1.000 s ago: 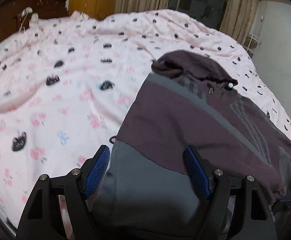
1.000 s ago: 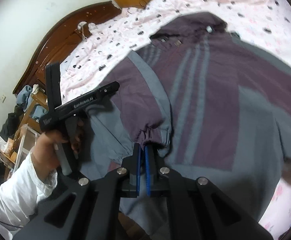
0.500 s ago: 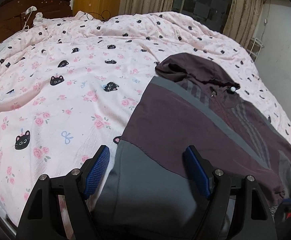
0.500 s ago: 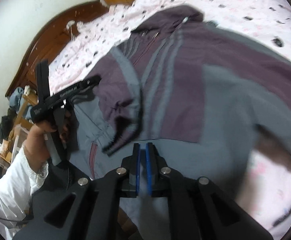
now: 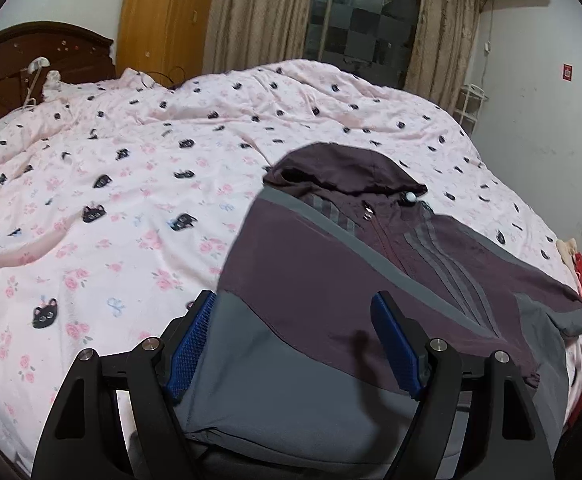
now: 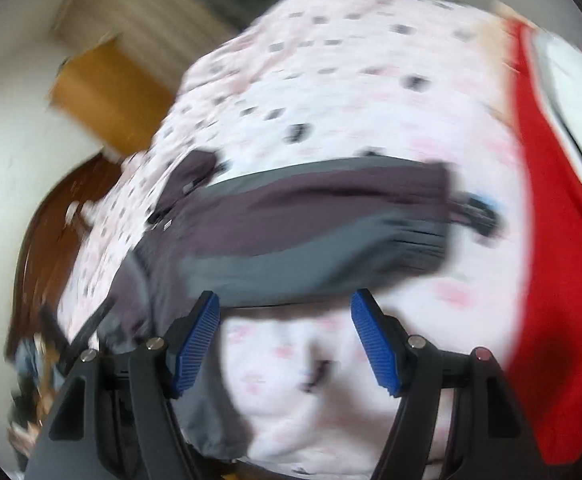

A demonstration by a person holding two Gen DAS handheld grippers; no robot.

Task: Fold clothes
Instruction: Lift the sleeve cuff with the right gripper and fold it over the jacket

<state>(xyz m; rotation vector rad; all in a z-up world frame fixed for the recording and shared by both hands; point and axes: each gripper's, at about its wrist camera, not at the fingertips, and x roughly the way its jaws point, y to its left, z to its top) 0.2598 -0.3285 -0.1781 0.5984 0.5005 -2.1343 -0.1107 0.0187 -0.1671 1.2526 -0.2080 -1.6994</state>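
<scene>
Pink bedspread carries jacket spread flat, hood away; left tongs released over its grey hem, right tongs released near sleeve, blurred.

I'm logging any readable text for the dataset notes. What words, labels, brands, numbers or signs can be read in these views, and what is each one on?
No text can be read in either view.
Red sign on the white wall: too small to read.
Purple and grey jacket: stripes only, no readable brand or label.
Pink bedspread: cat faces and flowers, no lettering.
Right wrist view: too blurred to read anything, including on the red garment.
</scene>
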